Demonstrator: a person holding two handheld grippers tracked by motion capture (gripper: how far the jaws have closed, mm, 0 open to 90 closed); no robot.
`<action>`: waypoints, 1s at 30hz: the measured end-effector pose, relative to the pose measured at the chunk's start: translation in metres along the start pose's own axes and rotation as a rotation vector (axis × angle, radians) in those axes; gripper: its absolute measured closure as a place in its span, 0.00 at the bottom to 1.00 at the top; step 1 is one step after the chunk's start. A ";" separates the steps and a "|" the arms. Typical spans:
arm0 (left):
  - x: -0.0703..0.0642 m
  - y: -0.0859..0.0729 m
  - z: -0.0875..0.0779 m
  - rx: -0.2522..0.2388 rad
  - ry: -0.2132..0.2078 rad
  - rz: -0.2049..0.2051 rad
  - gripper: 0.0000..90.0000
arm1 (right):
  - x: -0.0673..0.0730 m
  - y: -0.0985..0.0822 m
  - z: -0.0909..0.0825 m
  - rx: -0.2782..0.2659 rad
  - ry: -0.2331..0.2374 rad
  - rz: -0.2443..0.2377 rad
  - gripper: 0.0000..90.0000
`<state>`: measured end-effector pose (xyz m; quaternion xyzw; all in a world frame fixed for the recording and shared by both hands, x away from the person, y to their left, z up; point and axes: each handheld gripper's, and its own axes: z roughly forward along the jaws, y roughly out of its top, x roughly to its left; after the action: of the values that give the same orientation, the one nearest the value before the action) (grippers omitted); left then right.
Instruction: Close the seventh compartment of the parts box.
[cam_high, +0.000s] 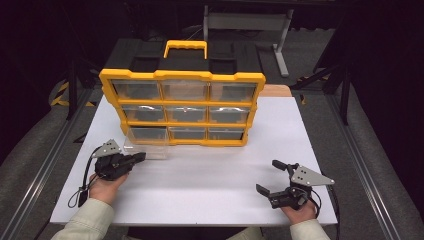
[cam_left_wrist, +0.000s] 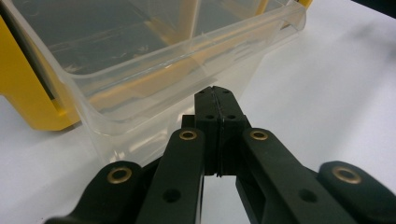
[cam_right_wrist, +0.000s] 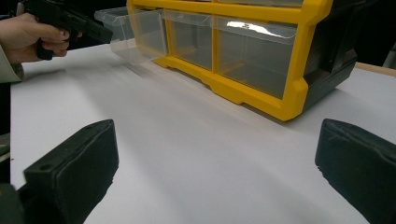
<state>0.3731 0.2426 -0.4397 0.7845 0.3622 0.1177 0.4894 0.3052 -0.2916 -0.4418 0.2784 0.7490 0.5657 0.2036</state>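
The left gripper (cam_high: 140, 157), held low at the near left of the white table (cam_high: 210, 165), has its jaws pressed together with nothing between them, their tips just beside the front wall of a clear drawer (cam_high: 145, 144) that stands pulled out from the bottom-left slot of the yellow organizer (cam_high: 182, 107). The right gripper (cam_high: 270, 176) rests at the near right of the table, well apart from the organizer, with its jaws spread wide and empty. The organizer stands upright at the middle of the table, its other clear drawers pushed in and its handle (cam_high: 185, 48) on top.
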 end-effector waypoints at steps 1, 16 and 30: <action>0.000 0.000 0.001 -0.003 0.005 0.003 0.99 | 0.000 0.000 0.000 0.000 0.001 0.001 0.00; 0.003 0.007 0.011 -0.005 0.020 -0.003 0.99 | 0.000 0.000 0.000 0.001 0.002 0.000 0.00; 0.010 0.015 0.022 -0.004 0.030 -0.015 0.99 | 0.000 0.000 0.000 0.001 0.002 0.002 0.00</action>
<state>0.3995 0.2305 -0.4396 0.7789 0.3751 0.1264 0.4864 0.3055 -0.2918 -0.4420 0.2784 0.7492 0.5659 0.2022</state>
